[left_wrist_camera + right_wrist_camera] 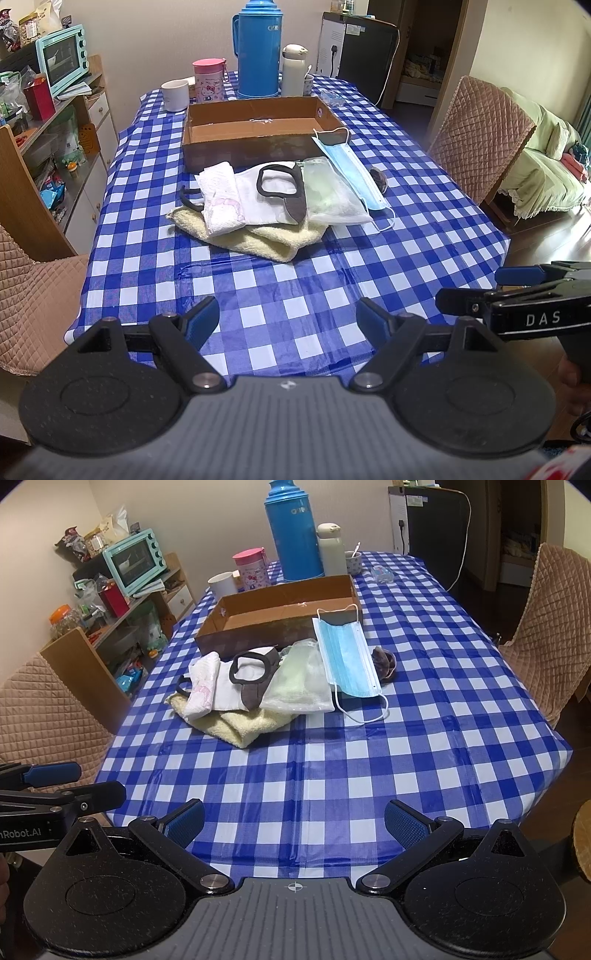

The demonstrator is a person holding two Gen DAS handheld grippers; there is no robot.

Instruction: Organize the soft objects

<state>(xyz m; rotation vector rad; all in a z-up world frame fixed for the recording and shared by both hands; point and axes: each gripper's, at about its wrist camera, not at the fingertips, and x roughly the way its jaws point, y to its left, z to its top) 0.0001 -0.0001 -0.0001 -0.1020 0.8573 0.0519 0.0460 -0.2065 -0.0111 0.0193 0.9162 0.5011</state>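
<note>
1. Two grippers hang over the near edge of the table with the blue and white checked cloth (295, 295). Both have their fingers spread wide, and both hold nothing.
2. The left gripper (288, 317) and the right gripper (294, 821) sit side by side, well apart from the soft things.
3. The soft things lie in a pile in the middle of the table, straight ahead of both grippers.
4. At the bottom of the pile is a fluffy pale yellow towel (269, 240).
5. On the towel lie a folded white and pink cloth (221, 199), a white face mask with black ear loops (273, 195), and a clear bag with something pale green inside (332, 195).
6. A blue paper face mask (347, 657) leans on the right end of the pile, and its top touches the box.
7. A small dark brown soft thing (384, 662) lies just beside the blue mask.
8. An open, flat brown cardboard box (258, 114) sits right behind the pile.
</note>
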